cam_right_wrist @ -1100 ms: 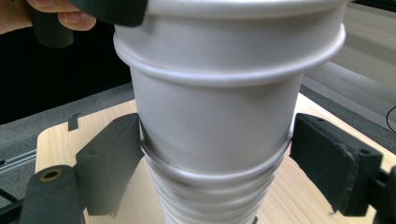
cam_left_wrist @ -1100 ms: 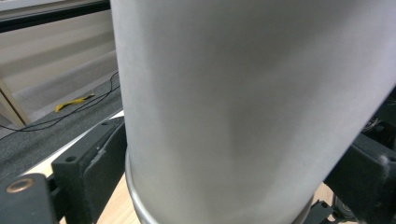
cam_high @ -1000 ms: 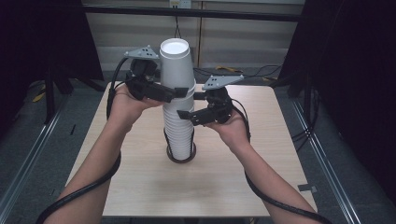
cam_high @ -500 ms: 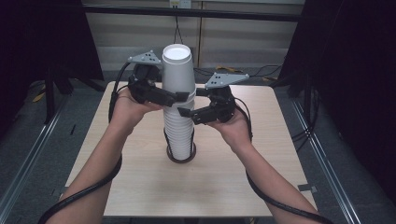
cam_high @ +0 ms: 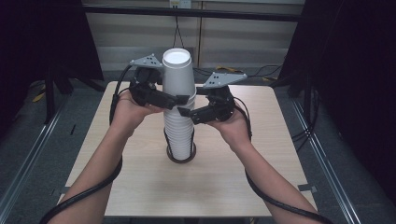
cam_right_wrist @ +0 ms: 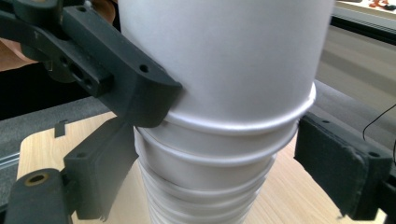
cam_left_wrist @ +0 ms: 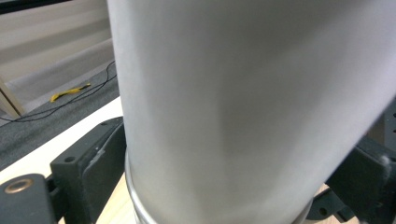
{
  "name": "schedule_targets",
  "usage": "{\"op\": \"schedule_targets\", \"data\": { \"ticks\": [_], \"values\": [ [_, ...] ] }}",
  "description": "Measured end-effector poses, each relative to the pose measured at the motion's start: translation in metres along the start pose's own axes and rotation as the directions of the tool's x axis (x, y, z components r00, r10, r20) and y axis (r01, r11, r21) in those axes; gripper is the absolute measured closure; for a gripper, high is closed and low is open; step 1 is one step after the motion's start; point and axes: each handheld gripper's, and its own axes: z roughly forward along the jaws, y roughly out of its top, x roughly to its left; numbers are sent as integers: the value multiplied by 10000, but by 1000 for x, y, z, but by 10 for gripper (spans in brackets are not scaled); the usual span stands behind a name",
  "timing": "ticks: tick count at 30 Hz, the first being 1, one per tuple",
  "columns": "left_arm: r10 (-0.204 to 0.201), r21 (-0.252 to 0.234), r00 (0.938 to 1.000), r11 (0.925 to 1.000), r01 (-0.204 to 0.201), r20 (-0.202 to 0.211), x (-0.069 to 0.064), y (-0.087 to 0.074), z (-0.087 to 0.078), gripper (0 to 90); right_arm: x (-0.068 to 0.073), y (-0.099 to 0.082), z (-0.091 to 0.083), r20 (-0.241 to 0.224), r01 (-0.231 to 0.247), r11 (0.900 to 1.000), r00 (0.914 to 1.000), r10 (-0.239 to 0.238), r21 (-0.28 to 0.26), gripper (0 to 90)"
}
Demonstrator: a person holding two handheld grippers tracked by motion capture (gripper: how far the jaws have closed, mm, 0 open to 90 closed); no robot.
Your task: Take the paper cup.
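Paper cup stack (cam_high: 180, 121), white, upright on table (cam_high: 140, 186) (inverted cups): left gripper (cam_high: 173, 99) clamps top cup (cam_high: 177, 74); right gripper (cam_high: 184, 112) clasps stack just below.

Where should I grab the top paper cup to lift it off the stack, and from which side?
Grip the top cup on its side wall just above its rolled rim, jaws level, coming from the side as the left gripper does. It sits upside down, so the rim gives a ledge; the right gripper can steady the stack below.
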Motion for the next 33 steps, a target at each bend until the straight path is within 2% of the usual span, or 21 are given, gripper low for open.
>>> {"op": "schedule_targets", "data": {
  "ticks": [6,9,21,25,30,33],
  "values": [
    [-21,24,10000,10000,21,93,2,-3,0,75,1,-2,6,-106,23,9998,9999,-26,-220,105],
    [-60,38,10000,10000,60,41,1,-3,0,74,1,-3,8,-165,-184,9995,9997,180,-262,110],
    [-98,147,9999,9998,99,-78,1,0,0,65,1,1,7,-118,-83,9999,9999,85,102,146],
    [-124,30,9999,9999,125,-114,1,0,0,66,1,1,7,-110,-4,9999,9999,6,157,152],
    [-139,-366,9999,9992,136,-79,1,6,-5,81,1,2,7,-103,123,9996,9999,-121,272,160],
    [-177,-349,9998,9992,176,-13,2,8,-5,85,1,1,7,-99,137,9996,9999,-134,253,162]
  ]
}}
